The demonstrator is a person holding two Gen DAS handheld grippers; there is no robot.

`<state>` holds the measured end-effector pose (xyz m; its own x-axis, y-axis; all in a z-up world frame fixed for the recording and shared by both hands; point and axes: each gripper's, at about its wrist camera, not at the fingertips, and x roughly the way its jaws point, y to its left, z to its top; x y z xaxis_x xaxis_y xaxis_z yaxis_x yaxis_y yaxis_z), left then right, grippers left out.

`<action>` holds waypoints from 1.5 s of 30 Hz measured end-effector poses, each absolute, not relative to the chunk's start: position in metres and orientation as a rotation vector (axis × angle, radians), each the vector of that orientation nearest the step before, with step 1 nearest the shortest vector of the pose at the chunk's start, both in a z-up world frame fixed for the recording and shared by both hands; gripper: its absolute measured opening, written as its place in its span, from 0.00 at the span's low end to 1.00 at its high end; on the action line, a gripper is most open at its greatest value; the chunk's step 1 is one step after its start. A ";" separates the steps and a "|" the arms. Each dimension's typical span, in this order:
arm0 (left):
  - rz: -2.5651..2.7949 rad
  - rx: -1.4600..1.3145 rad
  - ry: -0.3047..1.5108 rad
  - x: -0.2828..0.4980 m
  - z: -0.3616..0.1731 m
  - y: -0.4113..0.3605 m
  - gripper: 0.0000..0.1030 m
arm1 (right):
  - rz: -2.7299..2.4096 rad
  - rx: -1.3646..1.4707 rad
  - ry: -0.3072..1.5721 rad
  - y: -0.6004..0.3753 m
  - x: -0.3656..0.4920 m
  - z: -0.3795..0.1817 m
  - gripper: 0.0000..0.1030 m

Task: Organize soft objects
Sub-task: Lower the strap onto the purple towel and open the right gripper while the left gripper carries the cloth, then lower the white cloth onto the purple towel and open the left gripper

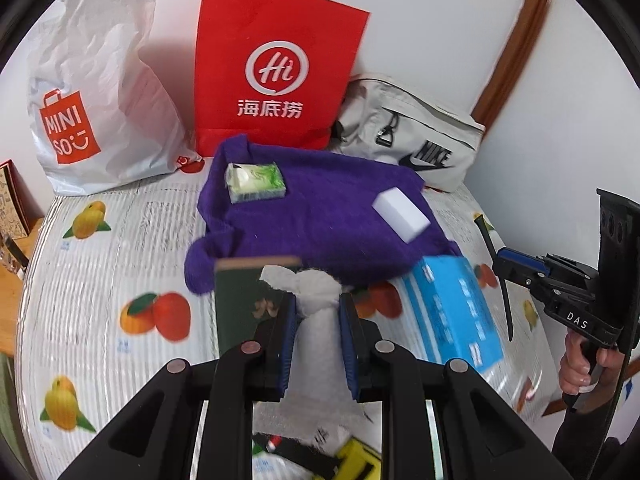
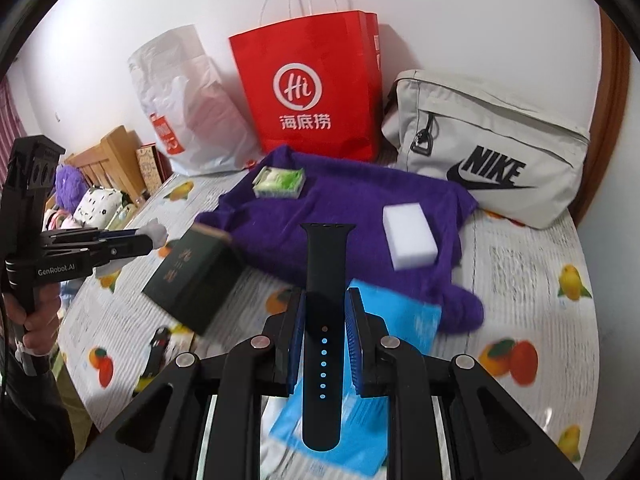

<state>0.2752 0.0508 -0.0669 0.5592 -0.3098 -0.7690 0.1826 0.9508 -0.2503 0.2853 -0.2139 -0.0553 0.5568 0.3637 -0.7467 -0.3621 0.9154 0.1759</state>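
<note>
Left wrist view: a bench (image 1: 100,264) under a fruit-printed cloth meets a white wall. At 11 o'clock stands a white MINISO bag (image 1: 100,92), at 12 a red "Hi" bag (image 1: 276,68), at 1 a grey NIKE pouch (image 1: 416,140). A purple towel (image 1: 320,216) carries a green tissue pack (image 1: 256,182) and a white sponge (image 1: 402,210). The left gripper (image 1: 318,344) has its jaws clamped on a white tissue (image 1: 316,312).

Right wrist view: the right gripper (image 2: 325,344) pinches a black watch strap (image 2: 326,320), over a blue packet (image 2: 360,452). At 9 o'clock, a dark green box (image 2: 192,280) and "GenRobot.AI" lettering.
</note>
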 end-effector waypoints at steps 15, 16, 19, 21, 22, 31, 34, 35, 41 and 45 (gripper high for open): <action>-0.263 -0.195 0.966 0.347 -0.080 0.072 0.20 | 0.445 -0.021 0.893 -0.197 0.397 -0.074 0.19; -0.263 -0.196 0.968 0.351 -0.081 0.072 0.20 | 0.448 -0.031 0.893 -0.195 0.404 -0.076 0.19; -0.257 -0.198 0.976 0.363 -0.086 0.074 0.20 | 0.446 -0.083 0.908 -0.187 0.423 -0.086 0.19; -0.255 -0.199 0.984 0.370 -0.091 0.075 0.20 | 0.452 -0.109 0.925 -0.181 0.433 -0.096 0.19; -0.255 -0.199 0.988 0.374 -0.093 0.076 0.20 | 0.459 -0.118 0.937 -0.179 0.436 -0.101 0.19; -0.271 -0.185 1.034 0.403 -0.113 0.070 0.20 | 0.453 -0.153 1.031 -0.180 0.448 -0.137 0.06; -0.280 -0.177 1.048 0.411 -0.120 0.065 0.20 | 0.460 -0.135 1.034 -0.181 0.447 -0.137 0.06; -0.283 -0.176 1.053 0.413 -0.122 0.064 0.20 | 0.459 -0.132 1.031 -0.183 0.445 -0.136 0.06; -0.290 -0.145 1.081 0.430 -0.132 0.054 0.20 | 0.466 -0.083 1.005 -0.196 0.425 -0.123 0.07; -0.273 -0.140 1.097 0.437 -0.140 0.054 0.20 | 0.440 -0.066 0.993 -0.205 0.410 -0.117 0.08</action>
